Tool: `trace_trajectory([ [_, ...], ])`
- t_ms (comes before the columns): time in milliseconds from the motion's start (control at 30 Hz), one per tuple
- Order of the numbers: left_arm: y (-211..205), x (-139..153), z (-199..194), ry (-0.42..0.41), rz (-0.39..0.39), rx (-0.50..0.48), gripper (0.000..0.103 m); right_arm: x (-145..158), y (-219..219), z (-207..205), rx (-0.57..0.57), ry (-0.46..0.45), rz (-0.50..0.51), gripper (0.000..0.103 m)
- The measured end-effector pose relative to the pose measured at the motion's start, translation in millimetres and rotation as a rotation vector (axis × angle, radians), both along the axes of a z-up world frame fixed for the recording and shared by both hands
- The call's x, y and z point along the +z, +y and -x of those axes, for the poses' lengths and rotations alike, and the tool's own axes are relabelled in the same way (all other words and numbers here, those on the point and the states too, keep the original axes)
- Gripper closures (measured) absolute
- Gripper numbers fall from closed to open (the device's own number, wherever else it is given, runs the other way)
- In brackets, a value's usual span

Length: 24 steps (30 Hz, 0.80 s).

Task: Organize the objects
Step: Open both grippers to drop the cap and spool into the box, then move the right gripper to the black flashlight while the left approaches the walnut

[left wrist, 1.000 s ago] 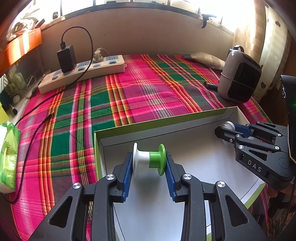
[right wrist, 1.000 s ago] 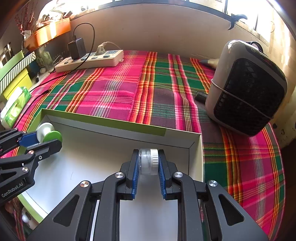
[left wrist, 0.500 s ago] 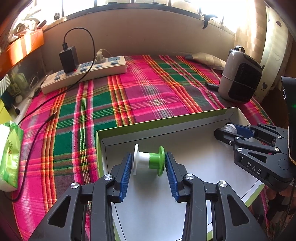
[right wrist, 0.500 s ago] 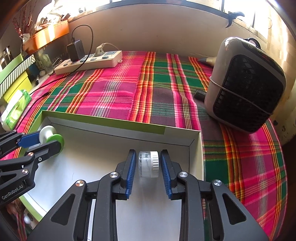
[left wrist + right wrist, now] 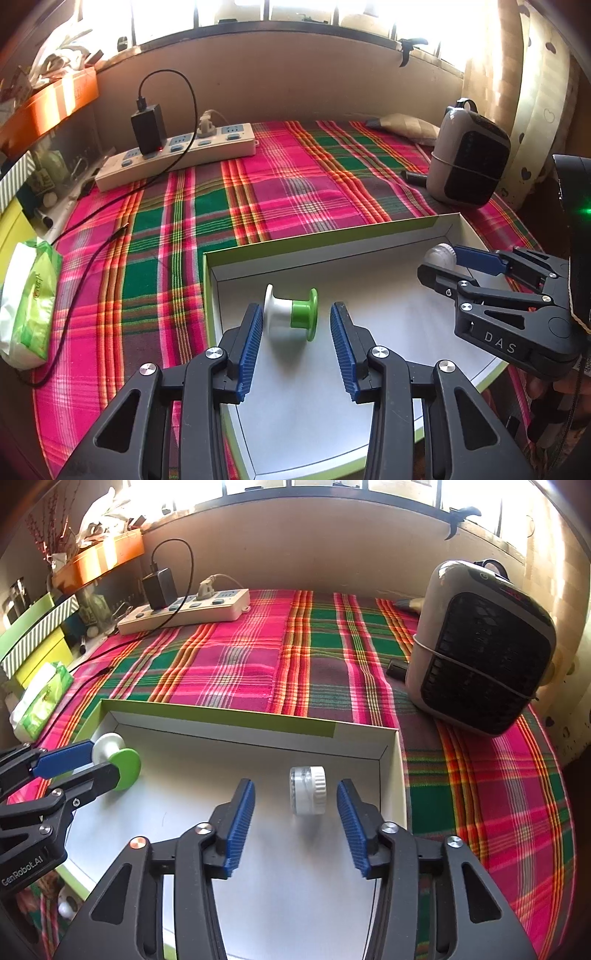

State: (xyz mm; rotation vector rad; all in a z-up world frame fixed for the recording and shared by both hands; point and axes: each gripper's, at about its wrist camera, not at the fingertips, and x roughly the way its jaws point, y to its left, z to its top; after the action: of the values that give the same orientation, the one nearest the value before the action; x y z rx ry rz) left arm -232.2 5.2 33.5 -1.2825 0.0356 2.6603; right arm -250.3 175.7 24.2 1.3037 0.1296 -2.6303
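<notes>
A white and green spool (image 5: 284,317) lies on its side on the floor of a shallow white box with a green rim (image 5: 332,240). My left gripper (image 5: 296,315) is open around the spool, with a gap at the green end. A small clear jar with a white cap (image 5: 307,790) lies near the box's right wall (image 5: 388,760). My right gripper (image 5: 295,788) straddles the jar, its jaws opening and both pads clear of it. From the right wrist the left gripper (image 5: 105,762) and spool (image 5: 127,766) show at the left; from the left wrist the right gripper (image 5: 441,264) and jar (image 5: 437,254) show at the right.
The box sits on a pink and green plaid cloth (image 5: 295,192). A grey fan heater (image 5: 480,657) stands at the right. A white power strip (image 5: 177,155) with a black charger and cable lies at the back left. A green tissue pack (image 5: 29,302) lies at the left edge.
Both grippers have opened. The right one let go of the jar and the left one let go of the spool; both objects now rest on the box floor.
</notes>
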Motion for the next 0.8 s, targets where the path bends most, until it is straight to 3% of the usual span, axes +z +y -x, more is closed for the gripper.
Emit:
trace_trajectory([
  [800,0.2,18.9,-67.6,0.069,0.009,0.02,0.066,21.4,-1.7,-74.5,-0.002,0.069,0.054,0.054],
])
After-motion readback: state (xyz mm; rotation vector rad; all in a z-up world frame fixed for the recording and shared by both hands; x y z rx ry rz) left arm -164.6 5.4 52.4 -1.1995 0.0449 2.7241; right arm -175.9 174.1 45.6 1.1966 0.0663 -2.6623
